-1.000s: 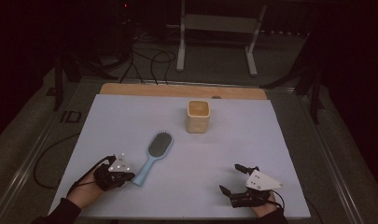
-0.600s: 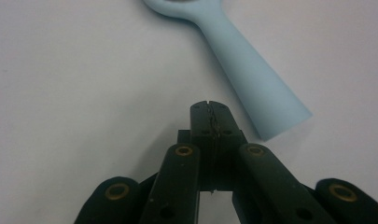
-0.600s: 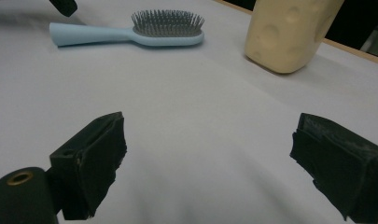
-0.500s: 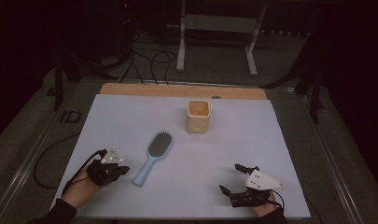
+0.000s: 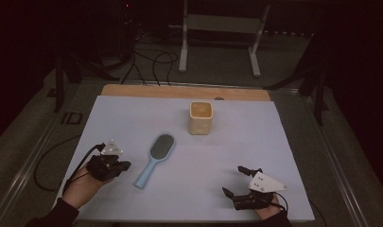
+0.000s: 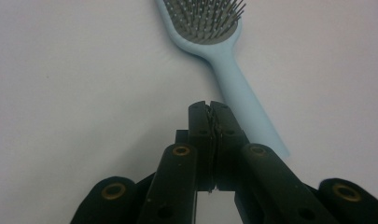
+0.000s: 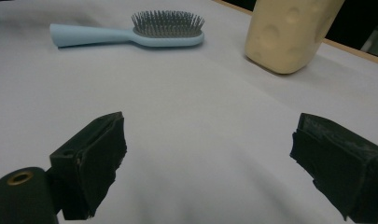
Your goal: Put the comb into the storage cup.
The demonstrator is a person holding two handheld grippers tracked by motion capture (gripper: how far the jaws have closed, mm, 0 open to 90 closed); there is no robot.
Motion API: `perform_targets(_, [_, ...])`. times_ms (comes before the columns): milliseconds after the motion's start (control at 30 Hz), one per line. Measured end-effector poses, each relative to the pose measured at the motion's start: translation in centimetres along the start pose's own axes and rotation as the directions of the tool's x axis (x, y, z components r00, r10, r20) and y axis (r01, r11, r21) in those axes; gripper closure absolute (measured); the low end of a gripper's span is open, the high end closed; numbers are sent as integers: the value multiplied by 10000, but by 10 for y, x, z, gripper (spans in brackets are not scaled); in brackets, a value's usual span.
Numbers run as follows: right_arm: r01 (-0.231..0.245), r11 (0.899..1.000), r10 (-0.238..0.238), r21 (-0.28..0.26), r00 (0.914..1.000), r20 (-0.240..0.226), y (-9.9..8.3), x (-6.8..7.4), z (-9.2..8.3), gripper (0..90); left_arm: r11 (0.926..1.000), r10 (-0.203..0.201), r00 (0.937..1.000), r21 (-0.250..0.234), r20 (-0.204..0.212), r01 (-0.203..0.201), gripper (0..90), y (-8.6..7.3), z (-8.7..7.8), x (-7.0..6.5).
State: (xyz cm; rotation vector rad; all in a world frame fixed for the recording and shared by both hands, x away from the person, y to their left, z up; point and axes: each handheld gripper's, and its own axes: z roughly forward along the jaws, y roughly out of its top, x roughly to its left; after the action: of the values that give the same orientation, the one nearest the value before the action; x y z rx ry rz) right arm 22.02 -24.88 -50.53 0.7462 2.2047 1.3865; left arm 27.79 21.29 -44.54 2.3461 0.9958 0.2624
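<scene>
The hairbrush (image 5: 156,158) lies at the frame's centre-left on the surface (image 5: 274,142), head toward upper right, handle toward lower left. My left fingers (image 5: 125,165) are together, empty, beside its handle; my right fingers (image 5: 235,180) spread apart.

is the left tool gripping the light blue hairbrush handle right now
No, the left tool is shut on nothing, its tips pressed together beside the handle of the light blue plastic hairbrush, which lies on the white table.

The room is dark. A white table (image 5: 132,118) with a wooden back edge (image 5: 179,91) stands on a grey floor (image 5: 217,75). Behind it are black cables (image 5: 151,61) and maybe a metal stand (image 5: 217,28).
</scene>
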Motion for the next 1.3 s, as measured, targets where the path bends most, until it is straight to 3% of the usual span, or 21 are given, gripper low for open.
perform_targets(200, [69,10000,-69,28,10000,6,0,0,0,95,9999,-71,9996,131,-291,75,803,13,2,-4])
perform_targets(333, [12,10000,-12,3,10000,1,0,0,0,95,9997,-227,9995,126,-235,230,755,21,4,-4])
perform_targets(500, [82,10000,-82,22,10000,-25,0,0,0,95,9987,-378,9990,322,-217,385,649,30,8,-5])
perform_targets(633, [145,9999,-145,69,9999,-73,0,1,1,95,9971,-463,9987,588,-225,476,506,39,12,-7])
perform_targets(767, [91,9999,-90,88,9999,-113,0,1,1,95,9966,-230,9987,777,-451,264,457,46,18,-11])
perform_targets(867, [59,10000,-58,74,9998,-174,0,2,2,95,9952,-216,9982,940,-556,268,355,49,24,-14])
perform_targets(1033, [80,9999,-78,73,9998,-170,0,2,1,95,9898,-710,9956,1192,-611,779,129,54,36,-16])
perform_targets(1100, [47,10000,-47,45,9999,-154,0,1,1,95,9866,-932,9916,1257,-894,1040,51,56,41,-15])
perform_targets(1300, [82,9999,-81,80,9999,-125,0,1,1,95,9728,-1477,9870,1708,-640,1566,0,59,52,-11])
